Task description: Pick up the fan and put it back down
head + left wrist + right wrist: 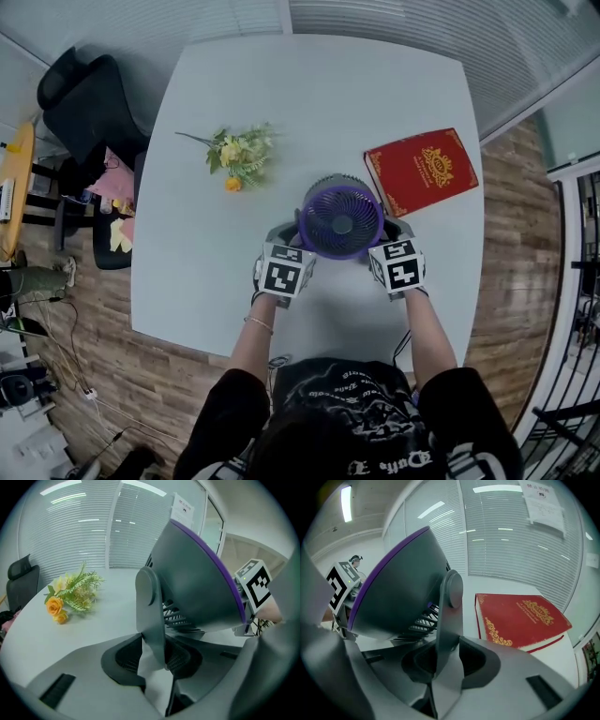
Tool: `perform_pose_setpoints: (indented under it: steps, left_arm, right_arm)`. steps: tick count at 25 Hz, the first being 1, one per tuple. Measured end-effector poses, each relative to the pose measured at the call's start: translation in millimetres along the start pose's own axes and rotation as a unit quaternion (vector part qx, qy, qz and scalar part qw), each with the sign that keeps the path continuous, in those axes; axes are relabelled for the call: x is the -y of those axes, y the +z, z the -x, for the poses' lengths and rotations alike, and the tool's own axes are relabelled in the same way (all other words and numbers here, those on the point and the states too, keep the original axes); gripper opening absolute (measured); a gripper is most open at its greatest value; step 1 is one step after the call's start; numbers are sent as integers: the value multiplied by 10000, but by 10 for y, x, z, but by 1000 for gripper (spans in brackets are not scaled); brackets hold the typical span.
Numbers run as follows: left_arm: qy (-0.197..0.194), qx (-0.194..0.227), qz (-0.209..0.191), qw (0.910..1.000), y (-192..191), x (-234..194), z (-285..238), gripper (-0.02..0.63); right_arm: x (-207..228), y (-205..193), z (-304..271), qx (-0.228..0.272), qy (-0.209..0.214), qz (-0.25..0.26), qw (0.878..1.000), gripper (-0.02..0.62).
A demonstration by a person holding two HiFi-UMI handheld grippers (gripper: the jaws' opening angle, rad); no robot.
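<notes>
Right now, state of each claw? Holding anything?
Left claw: closed on the fan, at its left side.
Right claw: closed on the fan, at its right side.

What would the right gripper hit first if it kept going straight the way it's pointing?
The grey and purple desk fan: the right gripper is clamped on its grey upright side arm, so that arm blocks it. The red hardcover book lies off to the side.
</notes>
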State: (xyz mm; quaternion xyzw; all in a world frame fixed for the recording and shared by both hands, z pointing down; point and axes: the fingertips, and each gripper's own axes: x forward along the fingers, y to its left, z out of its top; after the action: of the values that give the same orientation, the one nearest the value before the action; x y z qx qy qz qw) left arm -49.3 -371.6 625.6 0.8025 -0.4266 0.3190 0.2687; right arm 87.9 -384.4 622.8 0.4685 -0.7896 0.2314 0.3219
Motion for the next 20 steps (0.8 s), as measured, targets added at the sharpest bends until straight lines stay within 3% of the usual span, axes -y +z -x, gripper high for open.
perform_pose_setpoints:
  steps: [20]
  left_arm:
    - [5, 126, 76, 9999, -16, 50, -13, 132]
  right_arm:
    - [18, -72, -45, 164, 137, 95, 9997, 124]
